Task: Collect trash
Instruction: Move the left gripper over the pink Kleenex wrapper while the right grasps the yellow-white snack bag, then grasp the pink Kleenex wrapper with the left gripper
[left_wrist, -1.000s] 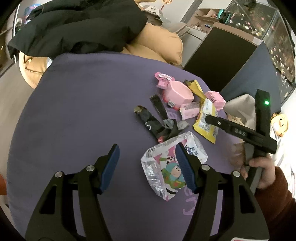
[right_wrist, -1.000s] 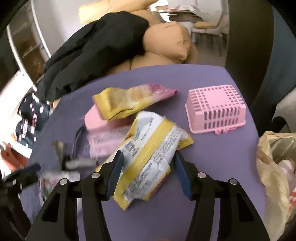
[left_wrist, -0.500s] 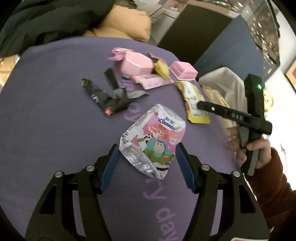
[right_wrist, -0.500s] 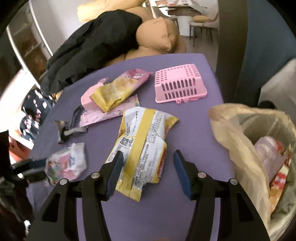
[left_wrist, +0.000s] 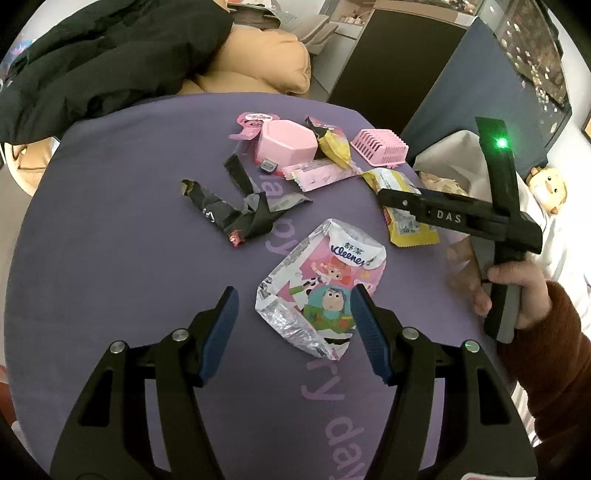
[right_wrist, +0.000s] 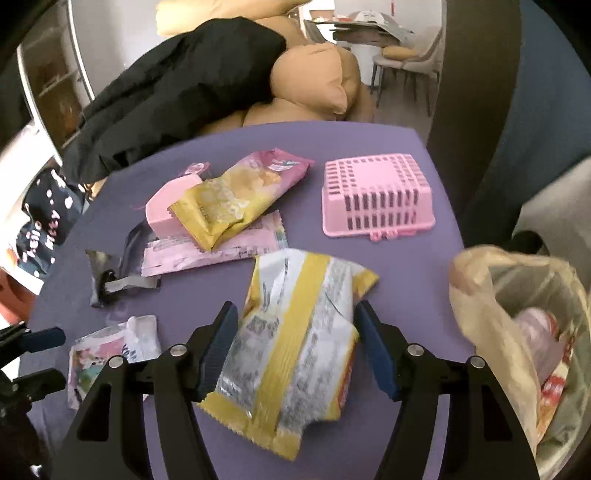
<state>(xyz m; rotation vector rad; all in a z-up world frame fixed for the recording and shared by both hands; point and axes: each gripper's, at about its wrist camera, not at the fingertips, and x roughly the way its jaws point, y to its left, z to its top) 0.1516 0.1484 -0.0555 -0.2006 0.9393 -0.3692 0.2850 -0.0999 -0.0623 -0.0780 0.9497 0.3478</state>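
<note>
A crumpled Kleenex tissue pack (left_wrist: 325, 288) with cartoon figures lies on the purple tablecloth (left_wrist: 110, 240). My left gripper (left_wrist: 293, 299) stands open around the pack's near end, and its left pad is clear of the pack. A yellow and silver snack wrapper (right_wrist: 295, 332) lies flat between the fingers of my right gripper (right_wrist: 295, 314). Its jaws are opening and do not squeeze the wrapper. A beige plastic trash bag (right_wrist: 476, 280) with wrappers inside hangs open at the table's right edge. In the left wrist view a hand (left_wrist: 517, 288) holds the right gripper.
Farther back lie a pink slotted basket (right_wrist: 376, 192), a pink box (left_wrist: 288, 144), a yellow snack bag (right_wrist: 229, 199), a pink wrapper (right_wrist: 214, 251) and torn black wrapper pieces (left_wrist: 236, 214). A black jacket (left_wrist: 103, 59) and tan cushions (right_wrist: 317, 81) lie beyond the table.
My left gripper has swung over the tissue pack, which now lies between its fingers. My right gripper drew back from the yellow wrapper, then came close over it again, jaws slightly wider.
</note>
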